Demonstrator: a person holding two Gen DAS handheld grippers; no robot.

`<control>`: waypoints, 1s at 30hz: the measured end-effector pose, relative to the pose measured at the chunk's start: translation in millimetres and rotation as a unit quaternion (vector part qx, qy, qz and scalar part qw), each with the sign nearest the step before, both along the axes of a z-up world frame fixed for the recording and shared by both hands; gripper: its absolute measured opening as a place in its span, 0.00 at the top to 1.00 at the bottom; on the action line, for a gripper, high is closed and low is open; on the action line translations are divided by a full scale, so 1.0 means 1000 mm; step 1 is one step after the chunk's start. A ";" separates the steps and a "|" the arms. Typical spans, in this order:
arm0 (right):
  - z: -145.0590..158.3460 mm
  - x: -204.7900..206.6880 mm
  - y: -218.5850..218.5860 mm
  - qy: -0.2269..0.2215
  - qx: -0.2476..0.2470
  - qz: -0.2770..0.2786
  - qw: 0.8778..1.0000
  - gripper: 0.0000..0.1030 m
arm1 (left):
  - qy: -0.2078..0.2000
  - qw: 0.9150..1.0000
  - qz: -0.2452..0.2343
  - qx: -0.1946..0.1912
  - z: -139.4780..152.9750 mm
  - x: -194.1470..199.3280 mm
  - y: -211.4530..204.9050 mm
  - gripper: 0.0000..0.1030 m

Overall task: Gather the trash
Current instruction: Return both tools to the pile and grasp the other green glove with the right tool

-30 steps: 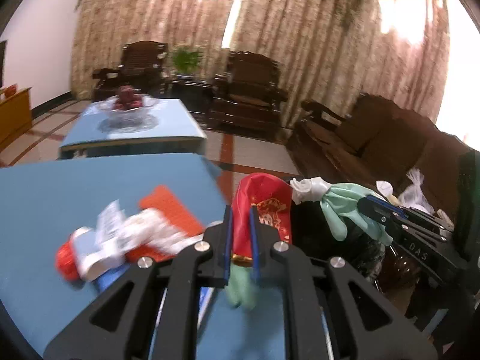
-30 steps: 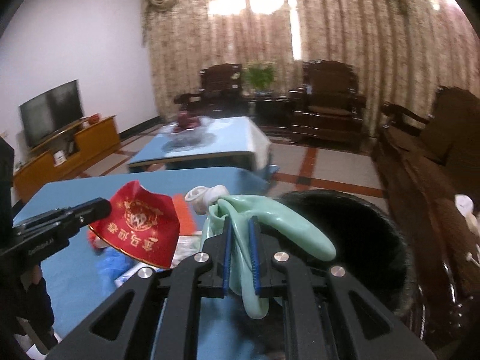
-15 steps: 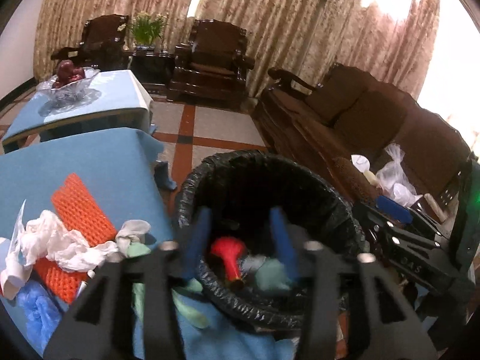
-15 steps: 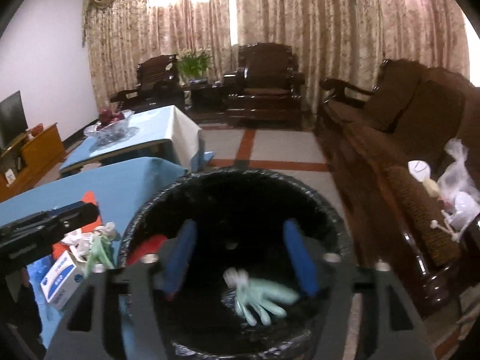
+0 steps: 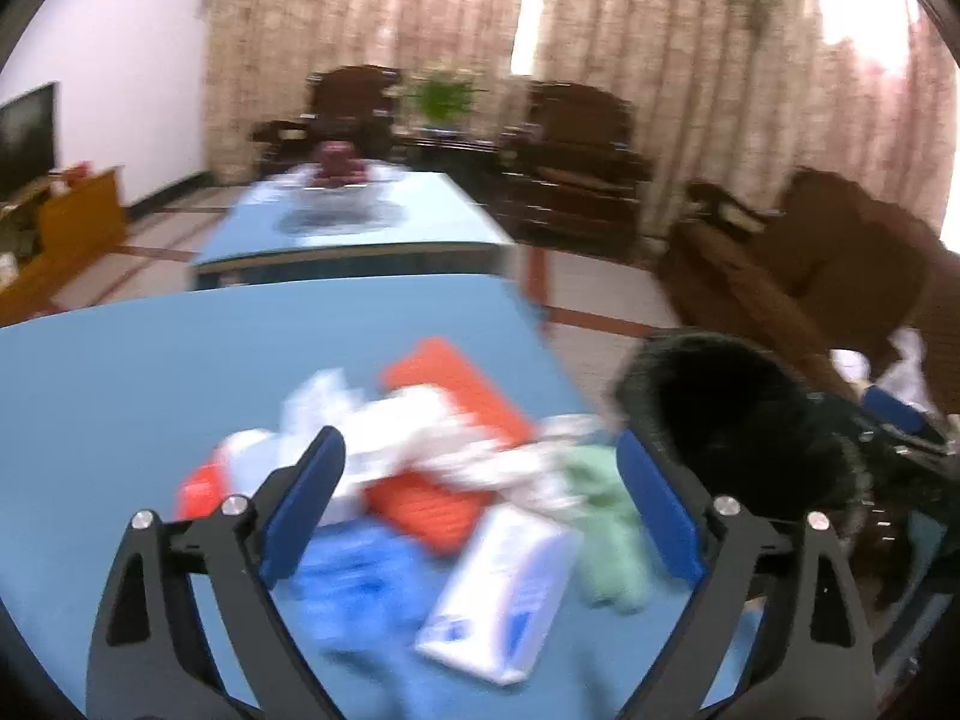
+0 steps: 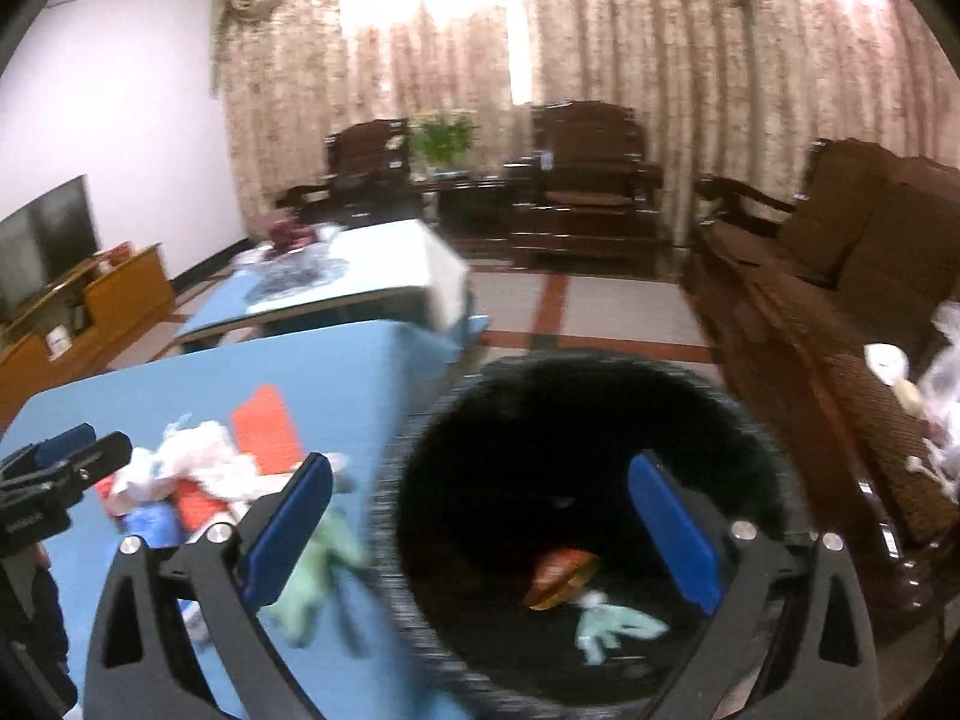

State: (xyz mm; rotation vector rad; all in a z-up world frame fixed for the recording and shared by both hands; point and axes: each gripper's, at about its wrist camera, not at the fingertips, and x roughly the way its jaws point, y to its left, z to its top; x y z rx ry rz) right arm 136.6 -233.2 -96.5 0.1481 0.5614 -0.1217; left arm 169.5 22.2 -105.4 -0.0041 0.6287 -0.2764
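Note:
My left gripper is open and empty above a blurred trash pile on the blue table: an orange mesh piece, crumpled white tissue, a white packet, a blue glove and a green glove. My right gripper is open and empty over the black-lined bin, which holds a red wrapper and a green glove. The bin also shows in the left wrist view, right of the table.
A second blue table with a fruit bowl stands behind. Dark wooden armchairs and a sofa line the back and right. A TV on a wooden cabinet is at the left. The left gripper shows in the right wrist view.
Both grippers opened and dropped the red wrapper and the green glove into the bin. The left gripper has since swung back left over the trash pile on the table.

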 end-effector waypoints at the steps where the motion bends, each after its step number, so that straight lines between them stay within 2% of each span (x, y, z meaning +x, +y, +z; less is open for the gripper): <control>1: -0.003 0.005 0.014 0.003 0.004 0.018 1.000 0.06 | -0.002 1.000 0.013 0.004 0.000 -0.002 0.010 0.12; 6: -0.017 0.025 0.070 0.013 -0.004 0.077 0.997 0.06 | 0.014 0.997 0.074 0.016 -0.014 -0.003 0.060 0.11; 9: -0.028 0.038 0.091 0.022 -0.014 0.100 0.995 0.08 | 0.018 0.995 0.094 0.016 -0.020 -0.001 0.080 0.11; 14: -0.051 0.060 0.104 0.045 -0.016 0.112 0.993 0.29 | 0.018 0.994 0.102 0.030 -0.030 0.000 0.091 0.11; 27: -0.086 0.083 0.086 0.101 -0.007 0.133 0.986 0.61 | 0.023 0.996 0.080 0.038 -0.043 0.003 0.072 0.11; 30: -0.092 0.084 0.085 0.114 0.003 0.140 0.984 0.81 | 0.023 0.996 0.074 0.038 -0.043 0.004 0.067 0.11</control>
